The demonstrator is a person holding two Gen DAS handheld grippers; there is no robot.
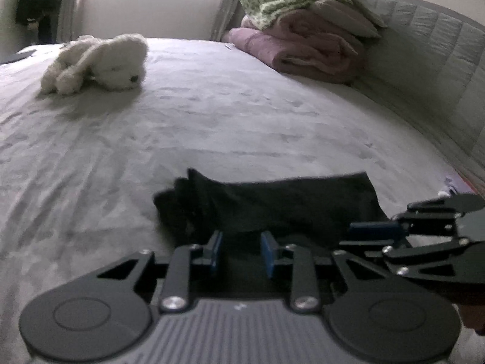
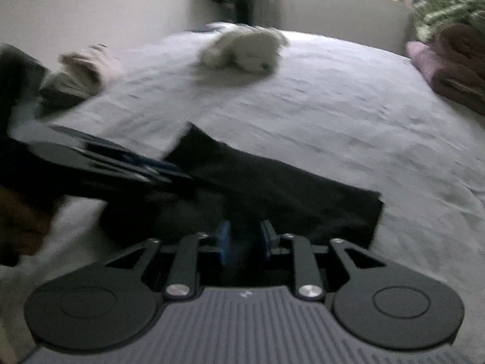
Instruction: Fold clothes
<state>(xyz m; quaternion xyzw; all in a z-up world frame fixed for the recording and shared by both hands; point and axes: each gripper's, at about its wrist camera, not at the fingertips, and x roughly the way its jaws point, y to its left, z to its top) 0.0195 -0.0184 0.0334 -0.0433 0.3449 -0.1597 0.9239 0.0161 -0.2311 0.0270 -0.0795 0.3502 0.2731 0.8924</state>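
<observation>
Black garment (image 1: 272,206) hides jaws' grip.

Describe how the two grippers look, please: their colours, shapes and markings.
Both the left gripper and the right gripper are alike: black metal link arms with silver screws, two round black discs, a grey ribbed body bearing a small white mark, and blue fingers.

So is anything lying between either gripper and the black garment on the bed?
Nothing visible. The black garment lies directly ahead of the left gripper and right gripper. The plush toy and folded blankets sit far beyond it.
</observation>
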